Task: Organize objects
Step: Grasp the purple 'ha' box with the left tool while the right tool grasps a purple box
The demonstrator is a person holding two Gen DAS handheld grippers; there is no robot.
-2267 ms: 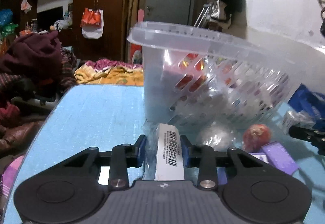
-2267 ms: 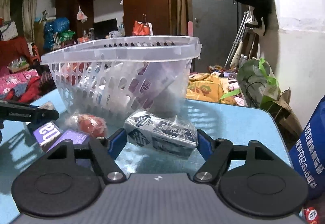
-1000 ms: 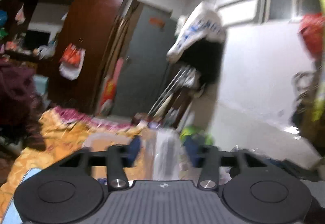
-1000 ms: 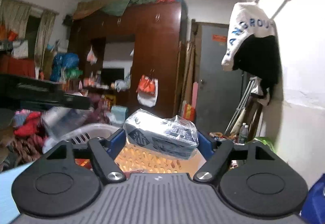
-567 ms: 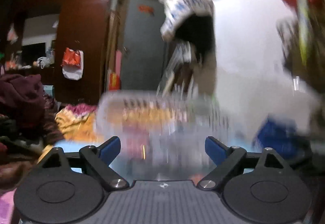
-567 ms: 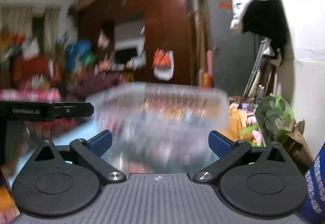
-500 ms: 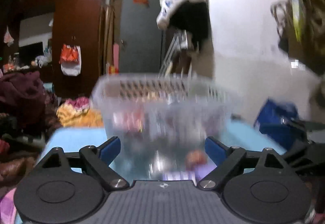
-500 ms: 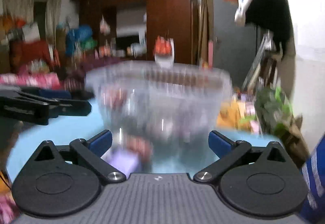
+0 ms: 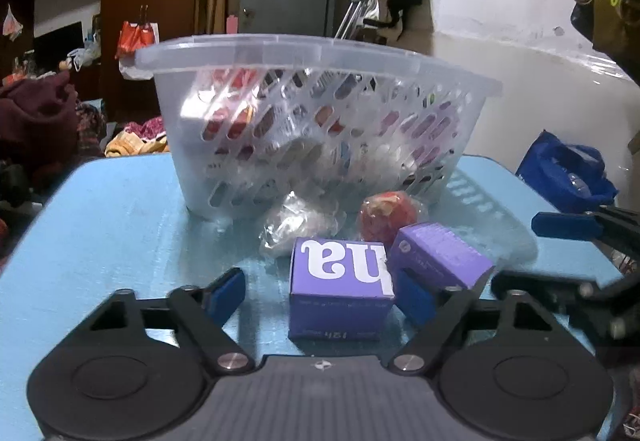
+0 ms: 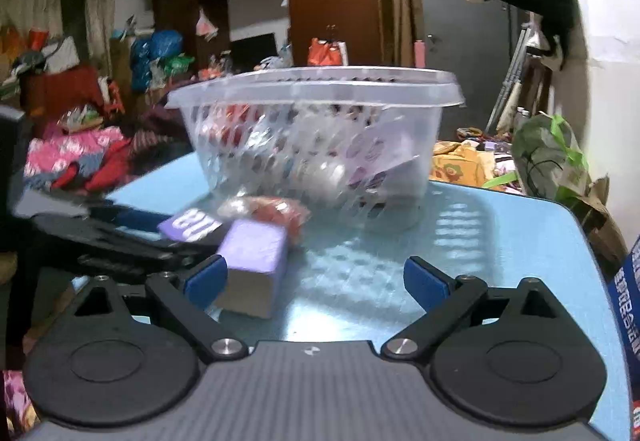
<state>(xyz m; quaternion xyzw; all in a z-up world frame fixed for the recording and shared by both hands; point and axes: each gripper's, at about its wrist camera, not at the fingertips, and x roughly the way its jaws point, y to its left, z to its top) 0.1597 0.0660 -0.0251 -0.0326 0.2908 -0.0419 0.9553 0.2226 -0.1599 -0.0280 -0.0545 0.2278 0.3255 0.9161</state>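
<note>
Two purple boxes lie low in front of me on the blue surface (image 9: pixel 100 225), and each of my tools is down beside one of them. My left hand-held gripper (image 9: pixel 320 295) has its jaws around the box with the white lettering (image 9: pixel 340 293): the right pad sits just beside that box's right edge (I cannot tell whether it touches), while the left pad stands clear of it with bare surface between. Those jaws have just been closing, yet nothing is pinched. The second purple box (image 9: pixel 440 259) lies tilted just beyond my left tool's right finger.

From the right side, that same second box sits against the left finger of my right hand-held gripper (image 10: pixel 316 277), whose jaws are spread wide and have just narrowed a little. The box is inside the gap at its left end; the right pad is well apart from it, so the box is not gripped.

Ahead of both tools stands the clear slotted basket (image 9: pixel 320 53), already holding a jumble of packets that show through its wall. Between the basket and the boxes rest a red wrapped item (image 9: pixel 386 215) and a crumpled clear packet (image 9: pixel 296 223), both close to the basket's foot. A blue bag (image 9: pixel 560 173) sits off to the right of my left tool.
</note>
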